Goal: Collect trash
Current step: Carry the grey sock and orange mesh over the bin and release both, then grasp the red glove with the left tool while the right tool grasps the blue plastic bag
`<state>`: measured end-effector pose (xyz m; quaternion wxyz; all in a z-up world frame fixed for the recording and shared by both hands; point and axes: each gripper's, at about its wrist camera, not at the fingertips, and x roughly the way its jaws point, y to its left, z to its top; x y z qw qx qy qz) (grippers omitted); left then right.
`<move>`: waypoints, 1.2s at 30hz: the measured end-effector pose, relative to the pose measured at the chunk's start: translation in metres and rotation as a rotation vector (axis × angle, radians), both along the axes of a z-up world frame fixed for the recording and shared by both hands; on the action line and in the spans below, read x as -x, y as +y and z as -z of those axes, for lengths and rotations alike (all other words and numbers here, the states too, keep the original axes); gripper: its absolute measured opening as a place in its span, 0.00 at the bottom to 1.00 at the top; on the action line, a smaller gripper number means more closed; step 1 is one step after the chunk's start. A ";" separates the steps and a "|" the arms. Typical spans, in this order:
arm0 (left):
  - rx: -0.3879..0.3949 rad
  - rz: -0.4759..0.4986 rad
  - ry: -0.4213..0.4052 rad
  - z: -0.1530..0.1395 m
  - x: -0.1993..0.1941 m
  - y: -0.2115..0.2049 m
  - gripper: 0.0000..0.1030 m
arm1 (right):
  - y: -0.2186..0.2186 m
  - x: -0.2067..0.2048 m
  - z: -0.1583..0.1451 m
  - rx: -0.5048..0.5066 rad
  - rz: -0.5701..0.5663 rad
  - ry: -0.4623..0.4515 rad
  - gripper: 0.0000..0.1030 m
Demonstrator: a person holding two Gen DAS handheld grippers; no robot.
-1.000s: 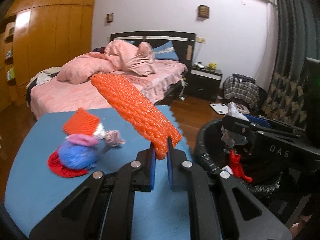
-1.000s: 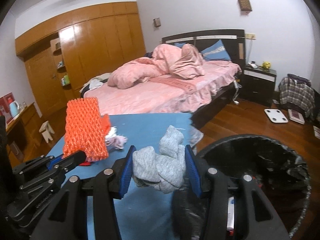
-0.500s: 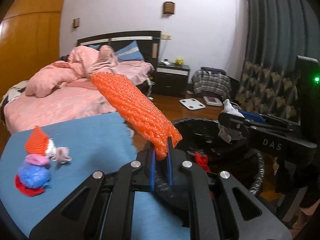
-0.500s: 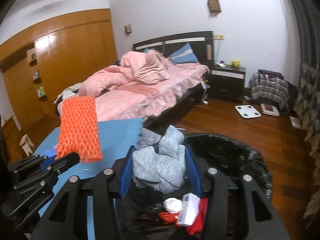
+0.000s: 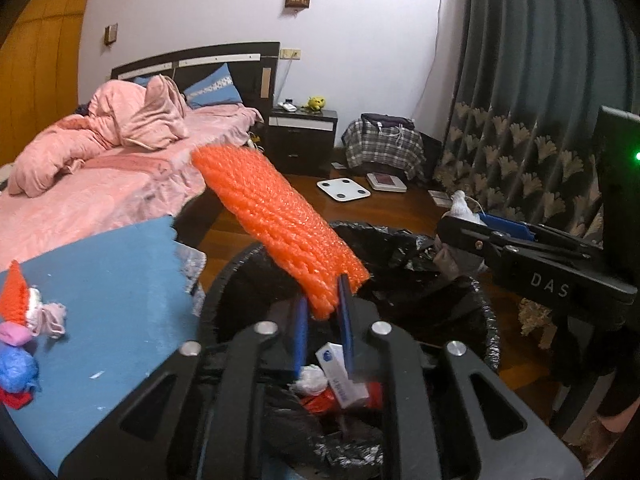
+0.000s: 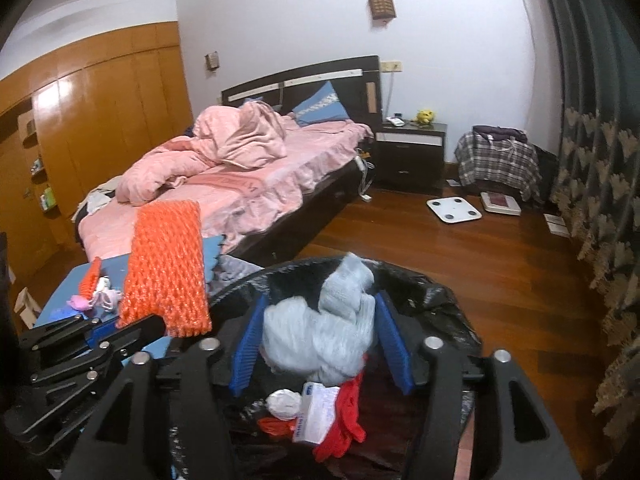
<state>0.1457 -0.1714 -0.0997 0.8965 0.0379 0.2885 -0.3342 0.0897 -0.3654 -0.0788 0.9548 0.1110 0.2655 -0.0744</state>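
Note:
My left gripper point(image 5: 323, 322) is over the black-lined trash bin point(image 5: 490, 344). Its blue pads have parted and barely touch the end of the orange foam net sleeve point(image 5: 276, 220), which sticks up and away. My right gripper point(image 6: 322, 344) is also over the bin point(image 6: 448, 300), jaws wide apart, with the grey crumpled cloth point(image 6: 324, 328) blurred between them. The sleeve point(image 6: 166, 276) and the left gripper show at the left of the right wrist view. The bin holds a white box point(image 6: 316, 408), red scraps and a white wad.
A blue table point(image 5: 108, 296) left of the bin carries more trash: an orange net piece point(image 5: 14, 290), a pink-white scrap point(image 5: 48, 316) and a blue ball point(image 5: 16, 368). A pink bed point(image 6: 248, 184), nightstand, white scale point(image 6: 454, 209) and curtain lie beyond on the wood floor.
Both grippers moved right from above the table to above the bin. The right jaws opened wider and the grey cloth sits loose and blurred. The left pads parted on the sleeve.

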 end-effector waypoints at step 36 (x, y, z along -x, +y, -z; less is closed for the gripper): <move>-0.104 -0.634 -0.042 0.003 -0.011 0.263 0.81 | 0.205 -0.070 0.006 -0.033 -0.375 -0.023 0.94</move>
